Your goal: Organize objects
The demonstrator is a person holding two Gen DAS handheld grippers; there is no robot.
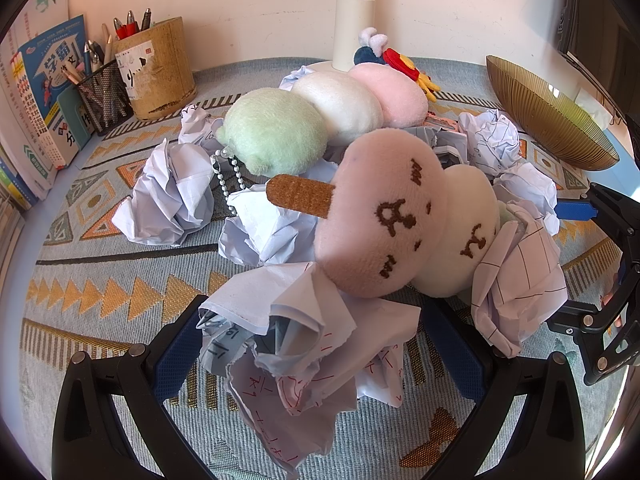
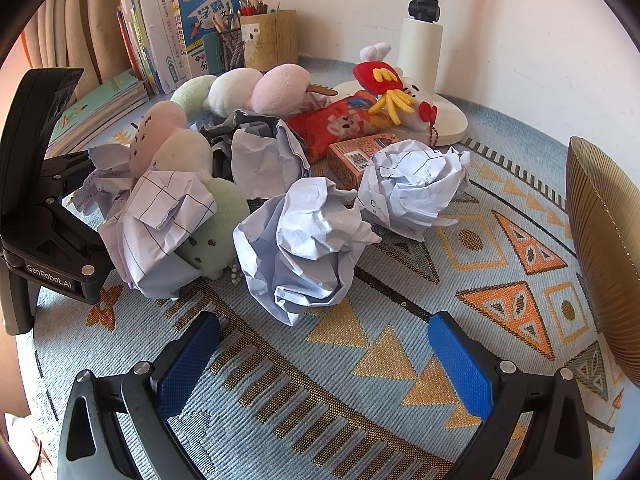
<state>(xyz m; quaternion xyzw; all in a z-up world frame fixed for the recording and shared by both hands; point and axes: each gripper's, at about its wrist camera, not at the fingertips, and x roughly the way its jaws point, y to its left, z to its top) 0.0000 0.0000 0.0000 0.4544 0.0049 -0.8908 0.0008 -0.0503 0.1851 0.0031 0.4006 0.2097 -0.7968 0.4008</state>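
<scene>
"GenRobot.AI" is printed in white on the left gripper [image 2: 60, 216] at nine o'clock. "学霸" is seen on a blue workbook [image 2: 208, 20] at eleven o'clock, and a yellow "M" on the red plush fries [image 2: 378, 78].

1. Two dango skewer plushes – one [image 2: 240, 88] at upper centre of the right wrist view, one [image 2: 188, 184] at left centre.
2. One rabbit plush [image 2: 400, 92] with fries.
3. At least six crumpled paper balls – exact count unclear; one [image 2: 308, 240] lies mid-frame.
4. Two pen holders – mesh [image 1: 105, 96], cork [image 1: 160, 68].
5. One ribbed bowl [image 1: 548, 116].
6. One orange carton [image 2: 352, 158].
7. One lamp base [image 2: 452, 120].
</scene>
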